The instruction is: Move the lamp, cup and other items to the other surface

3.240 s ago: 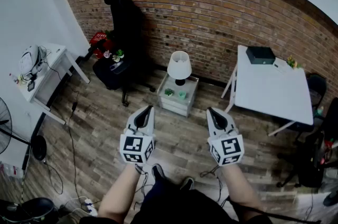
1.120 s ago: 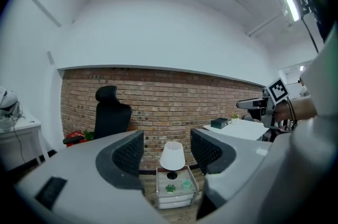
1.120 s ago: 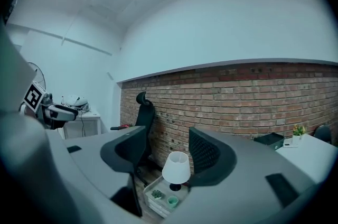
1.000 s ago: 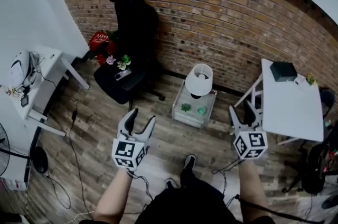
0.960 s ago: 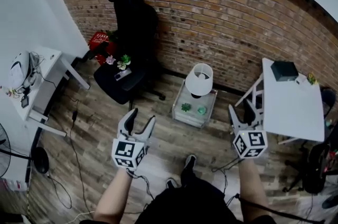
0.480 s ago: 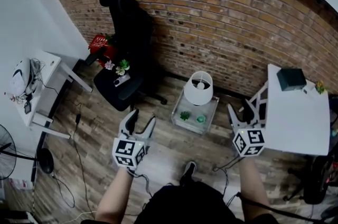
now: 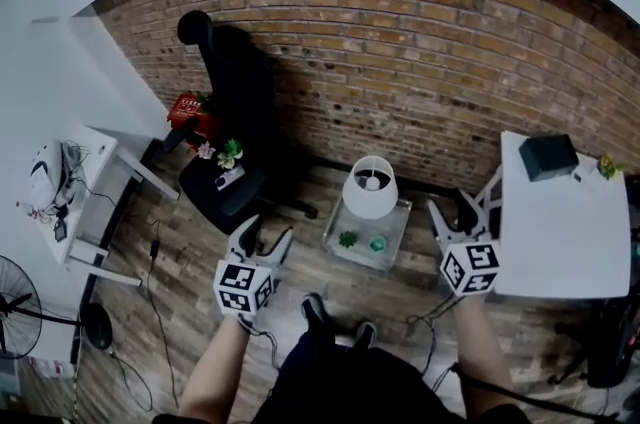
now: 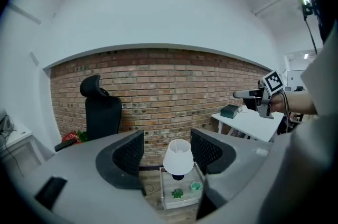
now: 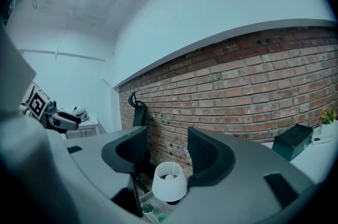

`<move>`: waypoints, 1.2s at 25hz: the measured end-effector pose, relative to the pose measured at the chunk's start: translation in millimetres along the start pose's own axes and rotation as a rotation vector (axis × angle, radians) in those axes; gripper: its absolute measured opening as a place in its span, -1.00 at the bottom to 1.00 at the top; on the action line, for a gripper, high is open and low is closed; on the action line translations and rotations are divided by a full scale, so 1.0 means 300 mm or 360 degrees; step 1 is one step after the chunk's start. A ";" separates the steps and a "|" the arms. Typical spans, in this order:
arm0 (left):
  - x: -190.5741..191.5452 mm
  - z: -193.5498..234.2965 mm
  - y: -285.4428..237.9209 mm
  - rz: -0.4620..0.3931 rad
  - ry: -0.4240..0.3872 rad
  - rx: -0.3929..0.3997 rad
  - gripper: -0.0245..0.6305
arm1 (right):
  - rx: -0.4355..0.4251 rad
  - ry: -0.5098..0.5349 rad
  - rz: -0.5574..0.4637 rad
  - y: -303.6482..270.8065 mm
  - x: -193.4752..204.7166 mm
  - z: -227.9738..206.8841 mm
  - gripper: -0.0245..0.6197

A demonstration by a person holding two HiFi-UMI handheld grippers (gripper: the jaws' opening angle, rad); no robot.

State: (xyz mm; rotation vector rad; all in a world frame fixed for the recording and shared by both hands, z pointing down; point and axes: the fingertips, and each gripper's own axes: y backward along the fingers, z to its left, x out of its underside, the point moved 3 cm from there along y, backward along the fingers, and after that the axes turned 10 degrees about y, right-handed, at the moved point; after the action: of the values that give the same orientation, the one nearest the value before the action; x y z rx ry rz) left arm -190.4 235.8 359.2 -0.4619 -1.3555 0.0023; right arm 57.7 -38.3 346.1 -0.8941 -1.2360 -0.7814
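A lamp with a white shade (image 7: pixel 370 187) stands on a low glass side table (image 7: pixel 340 255) against the brick wall. A green cup (image 7: pixel 377 243) and a small green plant (image 7: pixel 348 239) sit in front of it. My left gripper (image 7: pixel 265 234) hangs open and empty in the air, left of the side table. My right gripper (image 7: pixel 452 212) is open too, to the table's right; its jaws have just closed a little, with nothing between them. In the left gripper view the lamp (image 8: pixel 178 157) shows far off between the jaws, and likewise the lamp (image 9: pixel 169 182) in the right gripper view.
A white table (image 7: pixel 560 232) at the right carries a black box (image 7: pixel 548 155) and a small plant (image 7: pixel 605 167). A black office chair (image 7: pixel 230 112) with flowers on its seat and a red basket (image 7: pixel 188 107) stand at the left. Further left are a white desk (image 7: pixel 75 202) and a fan (image 7: pixel 15 322).
The person has stepped forward. Both grippers have come nearer to the side table, and the lamp now lies closer between them.
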 end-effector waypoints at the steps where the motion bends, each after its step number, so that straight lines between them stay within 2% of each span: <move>1: 0.006 0.000 -0.018 0.0017 0.0009 0.0015 -0.10 | 0.0006 0.0003 0.0008 0.004 0.005 -0.011 -0.17; 3: 0.017 0.005 -0.054 0.0042 -0.0013 0.0038 -0.10 | 0.0021 0.0014 0.0023 0.008 0.011 -0.029 -0.17; 7: 0.018 0.013 -0.144 0.0033 -0.0162 0.0103 -0.10 | 0.0071 0.0040 0.0073 0.007 0.031 -0.074 -0.19; 10: 0.011 0.025 -0.232 0.0049 -0.0168 0.0193 -0.10 | 0.0129 0.0043 0.0119 -0.009 0.040 -0.108 -0.20; 15: 0.000 0.121 -0.423 0.0088 -0.0162 0.0304 -0.10 | 0.0216 0.0060 0.0227 -0.110 0.076 -0.151 -0.20; 20: 0.018 0.230 -0.620 0.0136 -0.0239 0.0446 -0.10 | 0.0262 0.0063 0.0340 -0.264 0.130 -0.144 -0.20; 26: 0.108 0.340 -0.841 0.0275 -0.0321 0.0667 -0.10 | 0.0282 0.0063 0.0514 -0.442 0.237 -0.091 -0.18; 30: 0.198 0.361 -0.963 0.0389 -0.0403 0.0830 -0.10 | 0.0296 0.0103 0.0628 -0.498 0.293 -0.069 -0.15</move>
State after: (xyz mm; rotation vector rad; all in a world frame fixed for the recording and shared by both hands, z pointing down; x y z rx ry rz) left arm -354.0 23.1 522.5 -0.1843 -1.4712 0.6194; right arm -50.0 -126.1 451.8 -0.9144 -1.0134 -0.3715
